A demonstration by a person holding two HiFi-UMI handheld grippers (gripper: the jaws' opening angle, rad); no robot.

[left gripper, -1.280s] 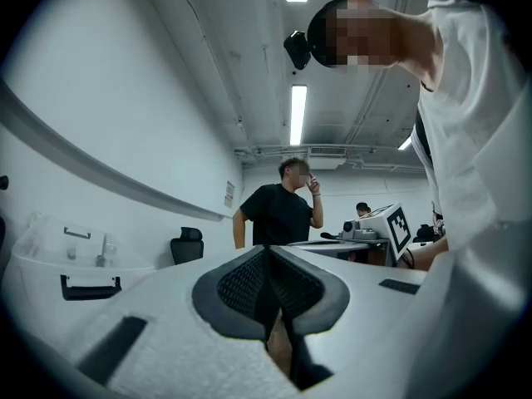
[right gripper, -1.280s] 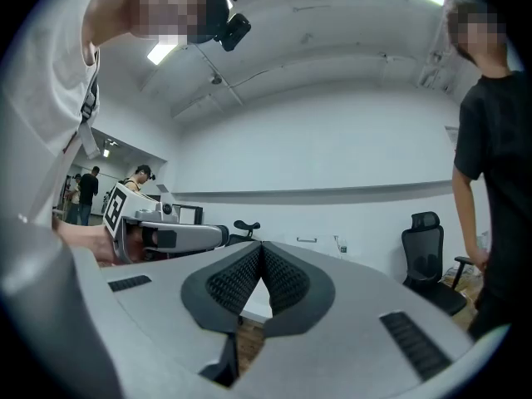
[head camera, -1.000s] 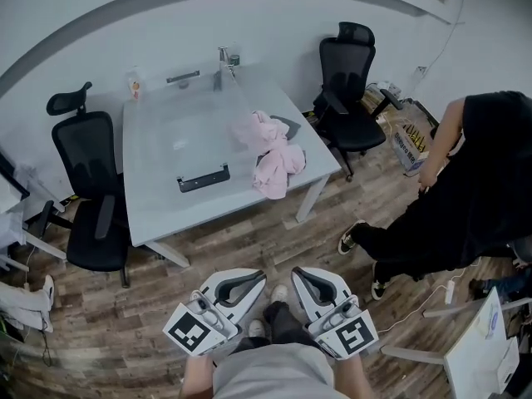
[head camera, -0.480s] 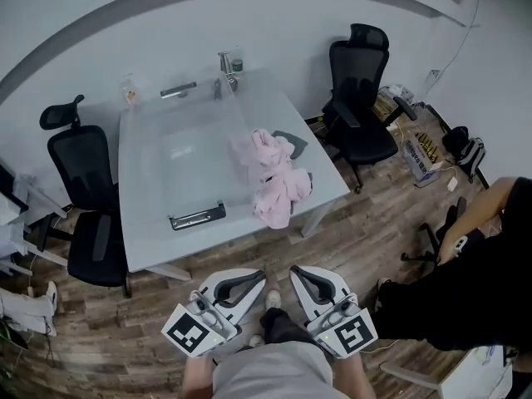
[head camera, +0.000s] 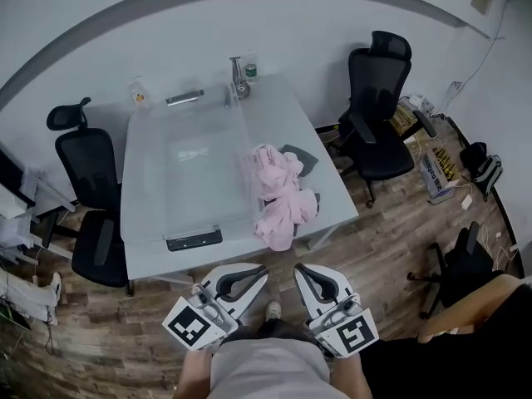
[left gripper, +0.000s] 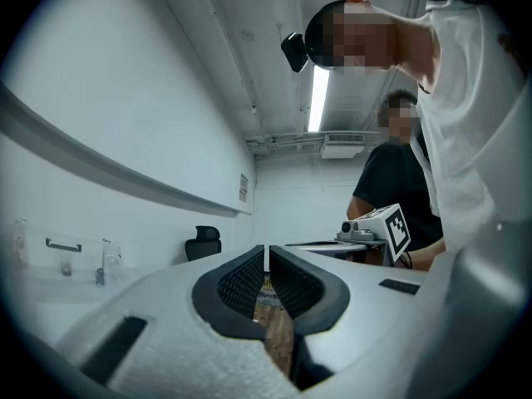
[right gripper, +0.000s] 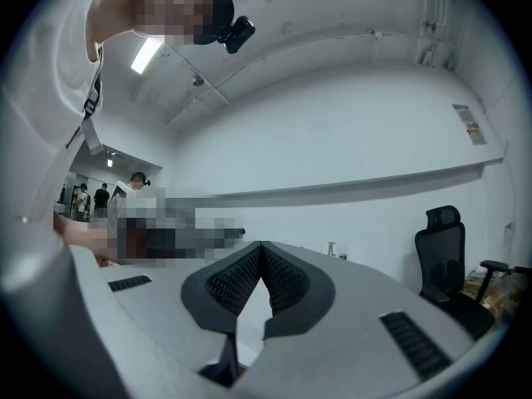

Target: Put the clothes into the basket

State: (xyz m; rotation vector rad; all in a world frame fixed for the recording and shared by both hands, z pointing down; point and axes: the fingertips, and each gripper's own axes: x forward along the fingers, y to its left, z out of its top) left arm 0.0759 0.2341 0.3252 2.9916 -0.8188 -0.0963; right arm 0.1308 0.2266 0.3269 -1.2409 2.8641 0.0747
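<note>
A heap of pink clothes (head camera: 281,194) lies at the right edge of the grey table (head camera: 332,198), partly hanging over the front. A clear plastic basket (head camera: 195,152) with dark handles stands on the table to the left of the heap. Both grippers are held low near my body, well short of the table. In the head view my left gripper (head camera: 252,273) and my right gripper (head camera: 301,271) are side by side. The left gripper (left gripper: 266,248) has its jaws together with nothing between them. The right gripper (right gripper: 263,245) is likewise shut and empty.
Black office chairs stand left (head camera: 93,189) and right (head camera: 382,115) of the table, another (head camera: 453,273) at the lower right. A bottle (head camera: 249,63) and small items sit at the table's far edge. A person's arm (head camera: 478,306) shows at the bottom right. Wooden floor lies between me and the table.
The view has swung, so the table sits closer and more central. The person in black at the right has slid toward the bottom-right corner. Both grippers stay shut near my body.
</note>
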